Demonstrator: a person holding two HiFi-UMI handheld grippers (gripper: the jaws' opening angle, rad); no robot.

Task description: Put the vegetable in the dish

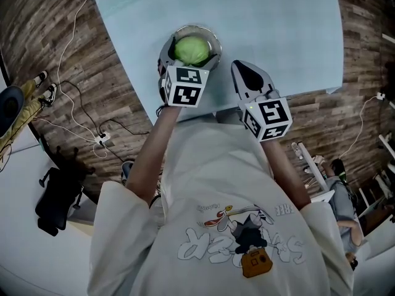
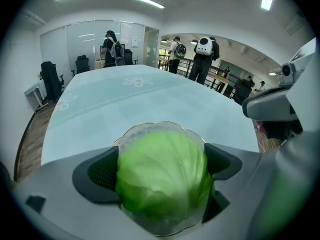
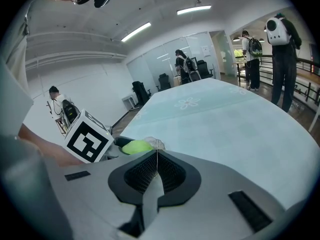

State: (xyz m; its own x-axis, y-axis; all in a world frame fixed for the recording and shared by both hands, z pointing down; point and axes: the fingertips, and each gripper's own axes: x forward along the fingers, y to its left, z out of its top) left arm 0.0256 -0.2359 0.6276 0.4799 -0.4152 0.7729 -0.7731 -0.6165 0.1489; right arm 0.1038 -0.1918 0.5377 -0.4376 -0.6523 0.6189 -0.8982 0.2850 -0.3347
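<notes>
A pale green cabbage (image 1: 192, 50) sits between the jaws of my left gripper (image 1: 191, 47), whose dark pads press on both of its sides. It is right over a clear glass dish (image 1: 214, 40) on the light blue table (image 1: 278, 29). In the left gripper view the cabbage (image 2: 162, 176) fills the gap between the pads and the dish rim (image 2: 150, 129) shows behind and under it. I cannot tell whether it rests on the dish. My right gripper (image 1: 245, 73) hovers just right of the dish, shut and empty. From the right gripper view (image 3: 156, 154) the cabbage (image 3: 136, 146) shows to the left.
The dish is near the table's front edge, close to the person's body. Wooden floor with cables (image 1: 80, 110) and a black chair (image 1: 58, 199) lies to the left. Several people (image 2: 202, 54) stand beyond the far end of the table.
</notes>
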